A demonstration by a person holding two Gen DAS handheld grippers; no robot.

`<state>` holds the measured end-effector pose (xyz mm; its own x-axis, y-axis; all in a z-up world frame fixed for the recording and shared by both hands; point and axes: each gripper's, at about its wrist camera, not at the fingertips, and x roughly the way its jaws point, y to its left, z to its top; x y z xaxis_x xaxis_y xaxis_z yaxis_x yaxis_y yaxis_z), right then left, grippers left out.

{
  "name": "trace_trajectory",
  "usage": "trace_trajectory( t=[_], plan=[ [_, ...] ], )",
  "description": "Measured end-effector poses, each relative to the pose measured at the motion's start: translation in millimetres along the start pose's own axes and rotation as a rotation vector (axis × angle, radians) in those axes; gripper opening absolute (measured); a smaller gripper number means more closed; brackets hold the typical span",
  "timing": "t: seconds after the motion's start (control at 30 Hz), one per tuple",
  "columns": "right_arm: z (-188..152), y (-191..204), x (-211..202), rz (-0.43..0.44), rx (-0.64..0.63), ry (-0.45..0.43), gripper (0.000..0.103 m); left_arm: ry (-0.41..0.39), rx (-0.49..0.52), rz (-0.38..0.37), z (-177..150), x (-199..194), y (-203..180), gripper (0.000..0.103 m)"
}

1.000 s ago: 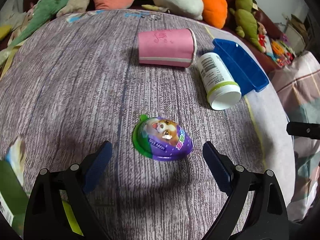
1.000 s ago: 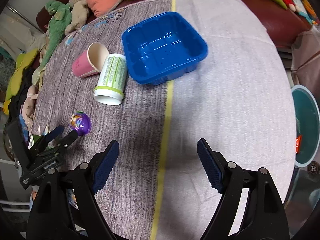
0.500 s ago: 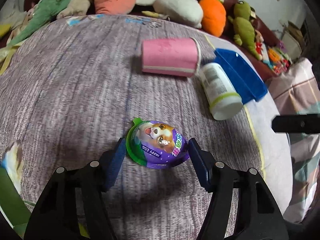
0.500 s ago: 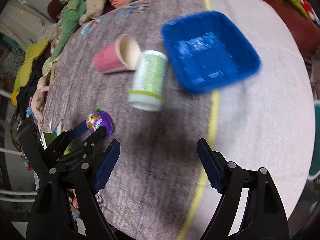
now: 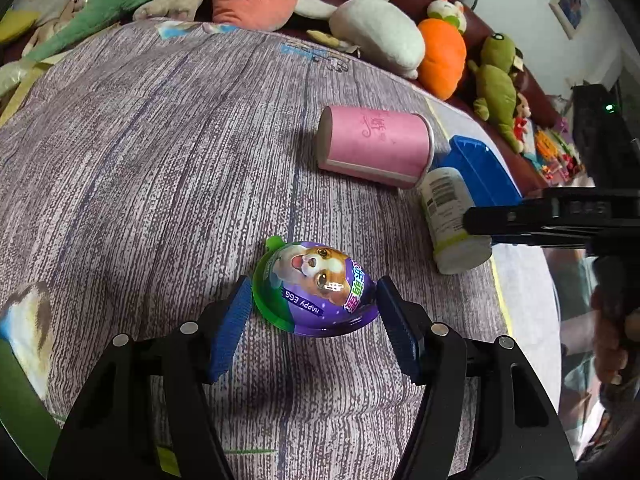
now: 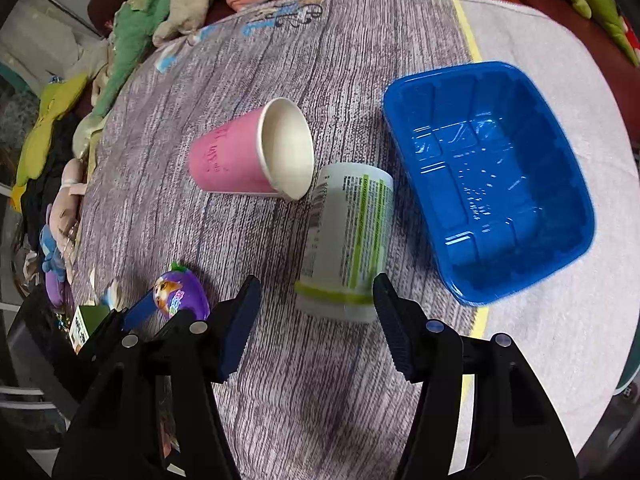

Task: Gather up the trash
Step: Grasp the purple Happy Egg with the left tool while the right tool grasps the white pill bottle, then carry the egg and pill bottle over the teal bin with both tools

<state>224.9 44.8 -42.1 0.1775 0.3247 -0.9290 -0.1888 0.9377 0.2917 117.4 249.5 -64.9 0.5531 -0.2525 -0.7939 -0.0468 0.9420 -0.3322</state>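
On the near part of the grey wood-grain table cover [image 5: 160, 168], the left gripper [image 5: 314, 312] is about half closed around a purple and green toy egg capsule [image 5: 316, 290] with a puppy printed on it. Both blue pads [image 5: 230, 330] press against the capsule's sides, one left and one right, so it is clamped between them. The right wrist view shows the same grip from the side, at the near left edge of the table.

The right gripper [image 6: 316, 312] stands roughly half open, its jaws having just been closing. A white bottle with a green label [image 6: 348, 236] lies on its side with its near end between the pads. A gap shows at the left pad, and contact on the right cannot be told, so nothing is gripped.

Just beyond the bottle a pink paper cup [image 6: 244, 156] lies on its side, its open mouth close to the bottle's far end. Right of both sits a blue plastic tray [image 6: 404, 128]. Plush toys [image 5: 376, 36] line the far edge.
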Motion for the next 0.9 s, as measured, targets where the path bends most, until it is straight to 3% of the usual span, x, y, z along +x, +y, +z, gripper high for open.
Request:
trace_trajectory(
  t=[0.33, 0.43, 0.63, 0.9],
  plan=[
    [12, -2, 38, -0.037, 0.003, 0.022, 0.057, 0.022, -0.022, -0.018, -1, 8, 5, 0.065],
    [15, 2, 41, -0.028, -0.015, 0.002, 0.051, 0.028, -0.02, -0.015, -1, 9, 4, 0.065],
    [4, 15, 25, -0.025, -0.095, -0.035, 0.051, 0.03, -0.016, -0.016, -2, 8, -2, 0.065],
    [-16, 1, -15, 0.026, -0.077, -0.088, 0.051, 0.017, 0.035, -0.033, -4, -3, -33, 0.065]
  ],
)
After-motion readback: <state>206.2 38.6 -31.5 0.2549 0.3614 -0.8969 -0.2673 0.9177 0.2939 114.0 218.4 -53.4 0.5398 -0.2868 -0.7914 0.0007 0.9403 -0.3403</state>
